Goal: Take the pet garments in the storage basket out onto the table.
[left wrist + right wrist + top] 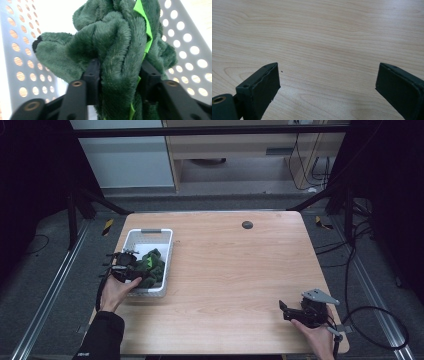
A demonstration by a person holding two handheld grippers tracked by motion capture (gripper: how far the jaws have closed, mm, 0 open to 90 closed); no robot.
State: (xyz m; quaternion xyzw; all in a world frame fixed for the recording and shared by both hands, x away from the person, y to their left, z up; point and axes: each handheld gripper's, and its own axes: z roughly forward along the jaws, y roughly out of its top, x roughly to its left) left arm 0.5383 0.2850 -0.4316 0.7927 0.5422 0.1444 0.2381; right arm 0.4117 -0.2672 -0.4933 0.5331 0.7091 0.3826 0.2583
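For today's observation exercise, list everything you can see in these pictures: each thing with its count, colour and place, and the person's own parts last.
Table: one, light wood, centre of the high view.
Basket: one, white, perforated, on the table's left side.
Plush toy: one, dark green with a bright green strip, in the basket.
Round cap: one, dark, far edge of the table.
Left gripper: one, black, over the basket, shut on the plush toy.
Right gripper: one, black, near right corner, open above bare wood.
Hands: two, at the table's near edge.
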